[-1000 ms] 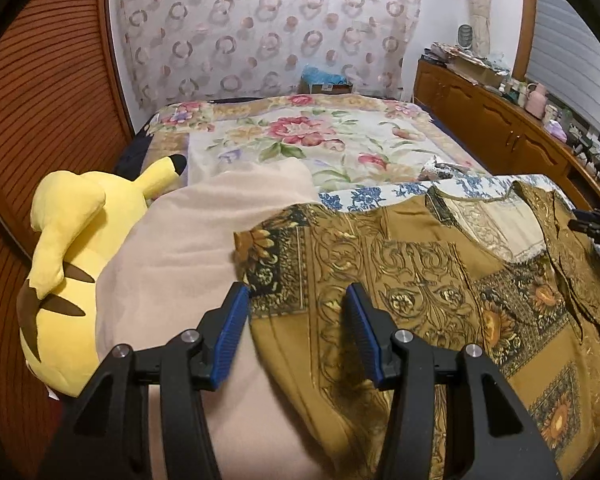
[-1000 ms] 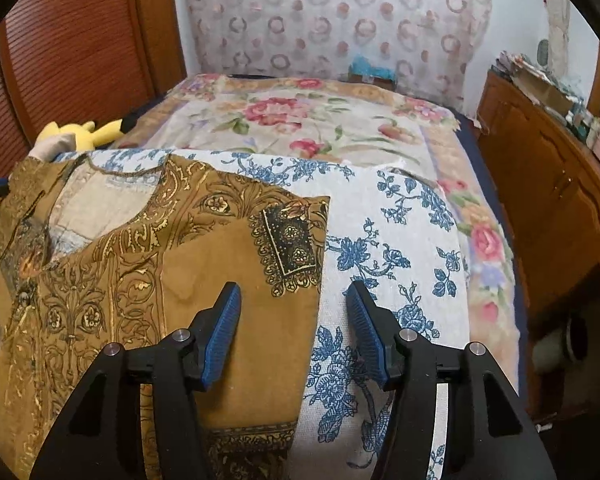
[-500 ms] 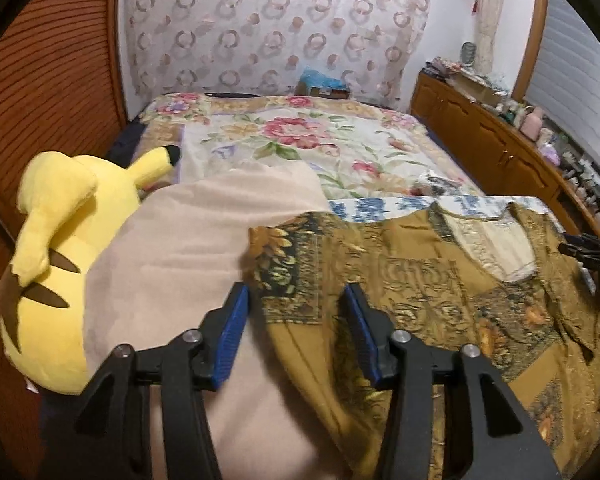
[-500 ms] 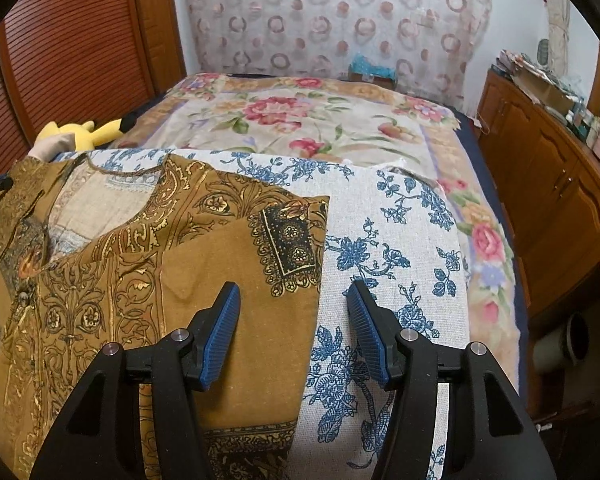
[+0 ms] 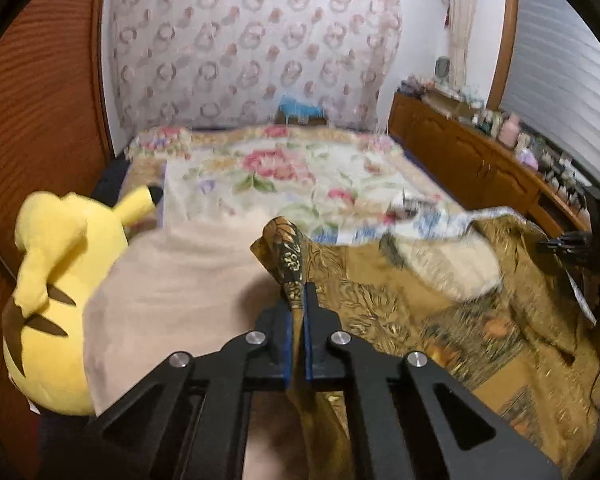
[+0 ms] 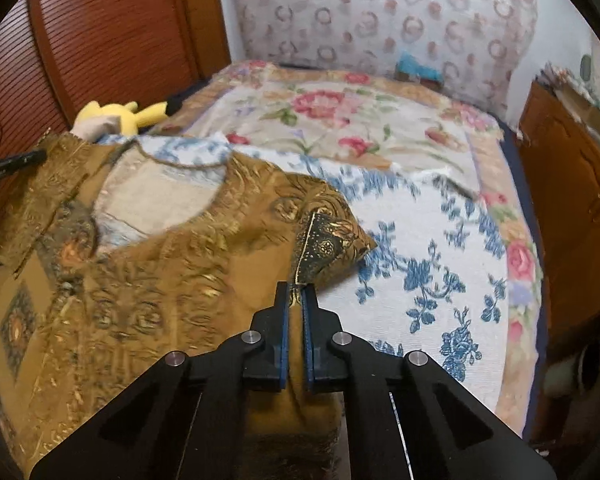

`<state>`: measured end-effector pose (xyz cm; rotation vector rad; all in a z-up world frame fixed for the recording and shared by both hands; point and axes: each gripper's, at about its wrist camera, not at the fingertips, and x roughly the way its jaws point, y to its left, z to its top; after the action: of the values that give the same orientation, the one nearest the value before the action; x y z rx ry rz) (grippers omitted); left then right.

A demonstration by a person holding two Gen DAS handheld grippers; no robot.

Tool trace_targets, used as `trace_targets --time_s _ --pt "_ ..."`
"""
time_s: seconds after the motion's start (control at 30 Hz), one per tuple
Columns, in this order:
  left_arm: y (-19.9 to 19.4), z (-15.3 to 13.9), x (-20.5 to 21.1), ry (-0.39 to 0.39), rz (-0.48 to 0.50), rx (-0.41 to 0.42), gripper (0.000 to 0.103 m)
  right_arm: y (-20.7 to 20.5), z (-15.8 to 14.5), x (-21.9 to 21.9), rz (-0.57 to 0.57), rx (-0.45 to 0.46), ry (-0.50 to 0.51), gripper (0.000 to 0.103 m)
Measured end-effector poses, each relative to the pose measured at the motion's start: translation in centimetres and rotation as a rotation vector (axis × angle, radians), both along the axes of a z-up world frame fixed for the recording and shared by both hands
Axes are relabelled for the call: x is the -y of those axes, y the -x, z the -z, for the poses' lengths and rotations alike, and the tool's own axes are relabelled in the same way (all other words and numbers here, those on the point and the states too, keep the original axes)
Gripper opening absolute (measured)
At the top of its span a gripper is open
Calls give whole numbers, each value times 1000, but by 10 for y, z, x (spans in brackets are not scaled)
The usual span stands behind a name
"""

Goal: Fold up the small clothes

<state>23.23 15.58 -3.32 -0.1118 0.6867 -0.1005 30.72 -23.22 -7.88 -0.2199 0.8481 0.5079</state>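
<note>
The brown patterned top (image 5: 452,320) lies spread across the near end of the bed (image 5: 284,168), on a white cloth with blue flowers (image 6: 428,264), its neckline toward the far end. We count one such garment, and it is the only piece of clothing we can make out.

We count two grippers, both clenched on this top. The left gripper (image 5: 299,304) pinches one sleeve end between its blue pads, and the cloth stands up in a peak above the fingertips. The right gripper (image 6: 299,300) pinches the other sleeve end, whose dark gold-edged cuff juts up and to the right over the blue-flowered cloth. In the left wrist view the right gripper shows at the far right edge of the frame.

We count one yellow plush toy (image 5: 60,288), lying at the left edge of the bed, against a beige blanket (image 5: 180,280) which sits just beside the top. One floral bedspread covers the rest of the bed. One wooden sideboard (image 5: 480,160) runs along the right wall, carrying many small items, too blurred for us to count. We see no containers that we can identify with contents.
</note>
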Motion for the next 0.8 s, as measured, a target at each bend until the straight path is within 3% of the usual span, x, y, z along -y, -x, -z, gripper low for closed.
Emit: trace_targets --time_s 0.27,0.53,0.67,0.8 --pt "-8 -70 -4 -2 -4 147 1 20 -90 -10 22 235 -31 2" --pt "-39 -130 -26 -49 -84 257 1 -18 -164 -22 116 391 63 1" --pt "-52 -124 -29 -74 -95 232 1 -46 -158 -27 165 358 98 2" --pt "-40 -111 -23 -77 -69 217 1 -37 -138 -31 149 335 100 2"
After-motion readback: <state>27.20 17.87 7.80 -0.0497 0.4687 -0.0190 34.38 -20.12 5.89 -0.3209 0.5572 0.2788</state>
